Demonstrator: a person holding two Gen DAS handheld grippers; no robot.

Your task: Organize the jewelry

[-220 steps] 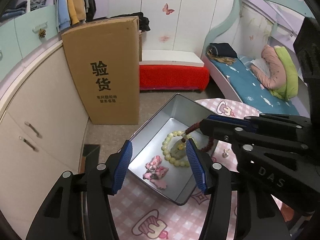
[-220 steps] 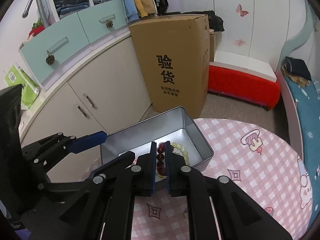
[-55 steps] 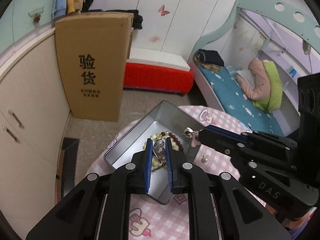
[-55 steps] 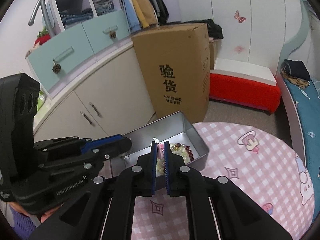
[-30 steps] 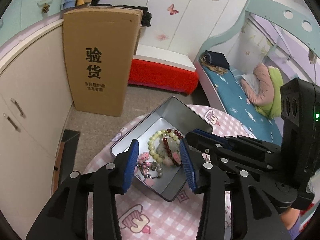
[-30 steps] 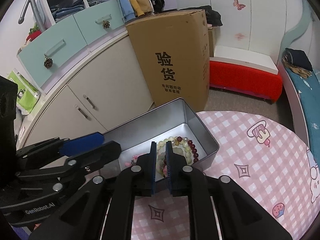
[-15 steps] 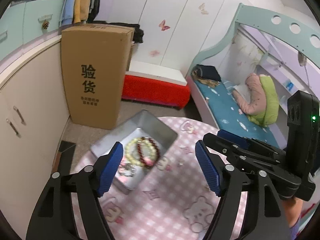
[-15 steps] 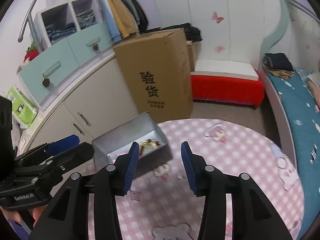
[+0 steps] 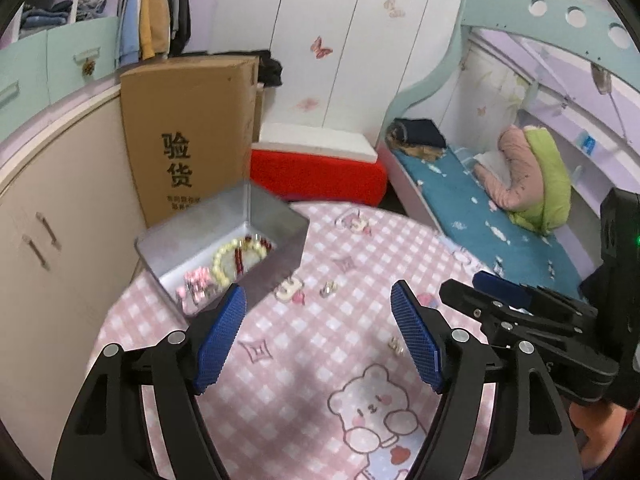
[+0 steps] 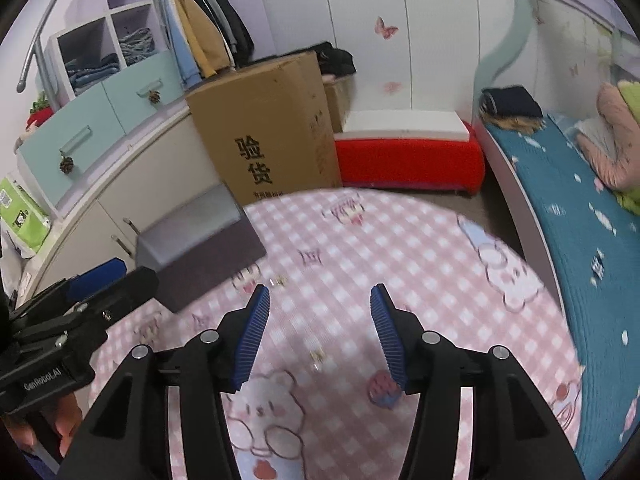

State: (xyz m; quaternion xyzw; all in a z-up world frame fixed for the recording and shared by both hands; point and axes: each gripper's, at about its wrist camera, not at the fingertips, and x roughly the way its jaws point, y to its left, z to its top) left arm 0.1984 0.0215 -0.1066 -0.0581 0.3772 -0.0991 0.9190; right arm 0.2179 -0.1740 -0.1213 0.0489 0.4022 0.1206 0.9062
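Status: I judge the task well advanced but not complete.

Stored items. The metal tin (image 9: 276, 216) sits at about 10 o'clock on the pink checked counter (image 9: 304, 364) in the left wrist view. Inside it I see a pale bead bracelet (image 9: 224, 258), a dark red bead bracelet (image 9: 250, 246) lying across it, and a pink hair clip (image 9: 192, 282) with some small metal pieces that are too blurred to name. I count these as done.

Items left. Loose pieces lie on the counter outside the tin:
- a small silver earring (image 9: 328, 289) just beside the tin's near corner, at about 12 o'clock from my left hand-held gripper (image 9: 320, 344);
- a second small earring (image 9: 396, 345) touching or nearly touching the inner face of that gripper's right finger, at about 3 o'clock;
- in the right wrist view, a small piece (image 10: 318, 356) between the fingers at about 6 o'clock and another (image 10: 278, 280) at about 11 o'clock. These are probably the same two earrings, though I cannot confirm it.

Gripper state. My left hand-held gripper has its jaws spread wide and holds nothing. My right hand-held gripper (image 10: 318, 334) is likewise spread apart and empty, above the counter.

Remaining work, in my judgement: pick up each loose earring and place it in the tin.
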